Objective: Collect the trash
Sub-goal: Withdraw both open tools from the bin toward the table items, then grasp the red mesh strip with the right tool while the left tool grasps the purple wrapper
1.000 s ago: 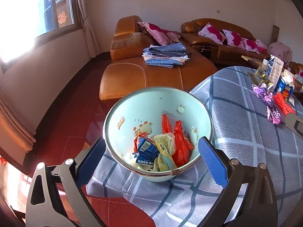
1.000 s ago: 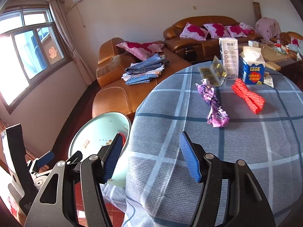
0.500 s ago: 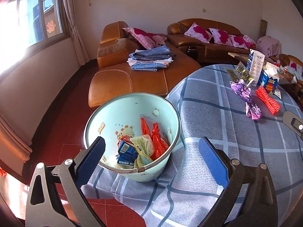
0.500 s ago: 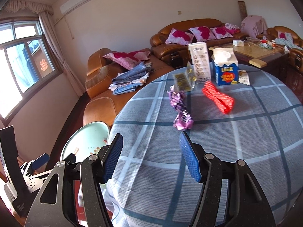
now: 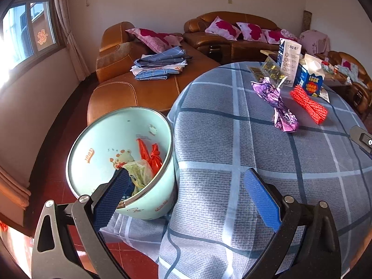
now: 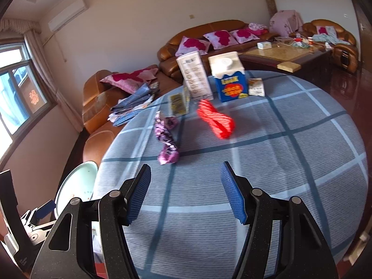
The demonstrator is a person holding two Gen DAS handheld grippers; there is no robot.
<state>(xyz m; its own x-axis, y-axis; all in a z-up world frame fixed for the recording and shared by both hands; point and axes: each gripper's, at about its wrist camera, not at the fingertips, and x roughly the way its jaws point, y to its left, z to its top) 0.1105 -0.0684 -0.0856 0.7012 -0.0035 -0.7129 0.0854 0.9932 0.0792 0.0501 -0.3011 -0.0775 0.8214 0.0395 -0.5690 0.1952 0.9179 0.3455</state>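
Both of your tongs are released and empty: the right tongs (image 6: 184, 191) hang over bare checked cloth on the worktop (image 6: 290, 162), with the purple wrapper (image 6: 166, 139) ahead toward the left and the red wrapper (image 6: 216, 118) beyond. Your left tongs (image 5: 186, 193) straddle the bin (image 5: 148, 200) rim; cartons (image 6: 229, 82) stand farther back.

Both tongs swing rightward over the counter (image 6: 279, 162): the bin (image 5: 97, 144) slips left beside the left tongs (image 5: 183, 195), while the purple wrapper (image 6: 166, 139) now lies ahead of the right tongs (image 6: 186, 190).
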